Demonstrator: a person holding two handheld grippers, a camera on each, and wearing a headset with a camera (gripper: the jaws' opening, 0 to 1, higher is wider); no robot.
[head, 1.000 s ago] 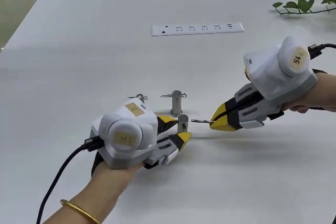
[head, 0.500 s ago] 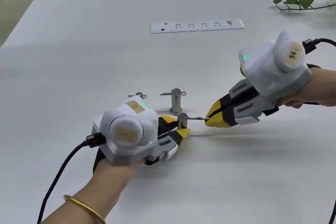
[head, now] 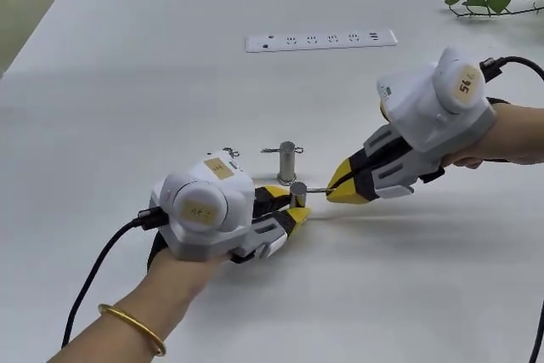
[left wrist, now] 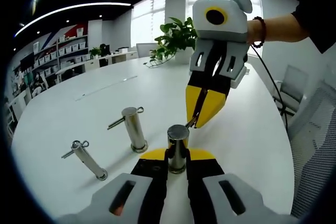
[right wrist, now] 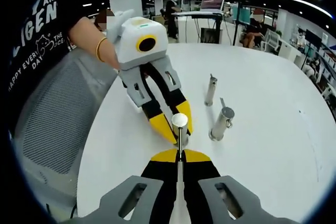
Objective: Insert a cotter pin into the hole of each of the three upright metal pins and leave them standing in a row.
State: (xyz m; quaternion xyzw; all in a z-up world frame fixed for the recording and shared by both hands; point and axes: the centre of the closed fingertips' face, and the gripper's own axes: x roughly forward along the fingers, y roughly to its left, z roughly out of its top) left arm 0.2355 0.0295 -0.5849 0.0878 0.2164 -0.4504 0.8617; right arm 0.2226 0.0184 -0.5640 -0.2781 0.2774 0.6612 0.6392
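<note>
In the head view, we see the left gripper [head: 287,214] clamped on an upright metal pin [head: 298,195] standing on the white table [head: 127,82]. The right gripper [head: 337,192] pinches a cotter pin [head: 316,190] whose tip meets the pin's head. We cannot read the digits on its round sticker with certainty.

In the left gripper view, the metal pin [left wrist: 178,142] sits between our yellow fingertips [left wrist: 152,155], gripped low. Beside it, a second pin [left wrist: 134,129] and a third pin [left wrist: 86,156] each carry a cotter pin.

In the right gripper view, our jaws are closed on the cotter pin [right wrist: 179,148], which points at the pin's head. The lettering on the dark shirt [right wrist: 37,40] partly reads "ARE" and "EVER".
</note>
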